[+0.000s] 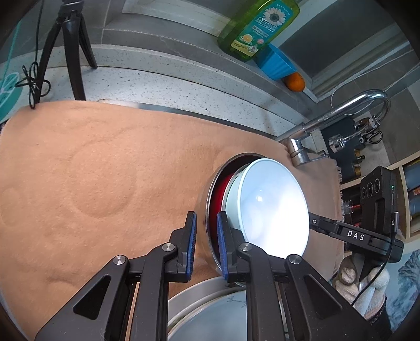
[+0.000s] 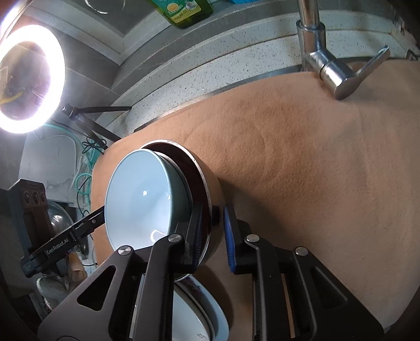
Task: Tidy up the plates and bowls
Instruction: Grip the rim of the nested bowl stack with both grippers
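Observation:
A nested stack of bowls is held on edge above the orange cloth: a steel bowl (image 1: 206,207) outermost, a red one (image 1: 220,194) inside it, and a pale blue-white bowl (image 1: 273,207) innermost. My left gripper (image 1: 206,244) straddles the steel bowl's rim, one finger outside and one inside. My right gripper (image 2: 214,236) straddles the opposite rim of the steel bowl (image 2: 207,194), with the pale bowl (image 2: 141,199) facing the camera. Both grippers look closed on the rim. Plates (image 1: 210,312) lie below the stack, also in the right wrist view (image 2: 199,314).
An orange cloth (image 1: 92,183) covers the counter. A chrome faucet (image 1: 341,118) stands at the back. A green dish soap bottle (image 1: 257,23), a blue cup (image 1: 275,63) and an orange (image 1: 295,81) sit on the ledge. A tripod (image 1: 68,47) and ring light (image 2: 29,78) stand left.

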`<action>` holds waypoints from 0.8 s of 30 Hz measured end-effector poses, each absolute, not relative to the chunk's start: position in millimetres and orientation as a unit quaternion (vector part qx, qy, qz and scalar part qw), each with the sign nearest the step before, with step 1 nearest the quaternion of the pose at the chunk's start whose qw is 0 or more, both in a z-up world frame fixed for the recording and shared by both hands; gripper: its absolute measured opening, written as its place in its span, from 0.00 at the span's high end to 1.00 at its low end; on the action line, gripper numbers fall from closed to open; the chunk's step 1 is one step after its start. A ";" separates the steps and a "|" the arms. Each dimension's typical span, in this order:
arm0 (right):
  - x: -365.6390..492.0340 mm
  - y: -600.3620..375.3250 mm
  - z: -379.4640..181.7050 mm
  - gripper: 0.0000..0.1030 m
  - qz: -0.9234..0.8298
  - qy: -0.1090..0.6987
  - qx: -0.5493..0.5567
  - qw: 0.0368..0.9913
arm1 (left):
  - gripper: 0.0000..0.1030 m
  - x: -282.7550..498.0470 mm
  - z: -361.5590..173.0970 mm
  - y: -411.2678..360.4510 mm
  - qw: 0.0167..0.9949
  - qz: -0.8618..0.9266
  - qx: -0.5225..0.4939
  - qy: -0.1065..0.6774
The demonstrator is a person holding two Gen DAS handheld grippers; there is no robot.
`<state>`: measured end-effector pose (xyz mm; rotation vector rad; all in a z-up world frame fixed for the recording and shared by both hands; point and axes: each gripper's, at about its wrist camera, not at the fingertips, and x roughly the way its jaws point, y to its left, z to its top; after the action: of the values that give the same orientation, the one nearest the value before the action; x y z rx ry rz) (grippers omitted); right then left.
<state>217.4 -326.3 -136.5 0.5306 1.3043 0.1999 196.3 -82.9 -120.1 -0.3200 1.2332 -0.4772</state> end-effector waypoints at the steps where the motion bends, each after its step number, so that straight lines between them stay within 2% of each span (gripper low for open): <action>1: 217.2 -324.8 -136.6 0.86 0.091 0.599 0.240 0.759 | 0.87 196.2 -120.3 -82.7 0.776 -0.223 -0.150 0.570; 3: 216.9 -323.2 -136.4 0.86 0.090 0.599 0.235 0.760 | 0.90 195.8 -119.8 -83.1 0.776 -0.226 -0.151 0.569; 24: 220.4 -322.3 -138.2 0.88 0.087 0.604 0.227 0.758 | 0.91 198.3 -130.2 -84.2 0.765 -0.231 -0.152 0.582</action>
<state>220.4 -322.3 -138.2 0.4953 1.3167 0.1904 198.3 -84.2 -130.2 -0.3310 1.2639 -0.5027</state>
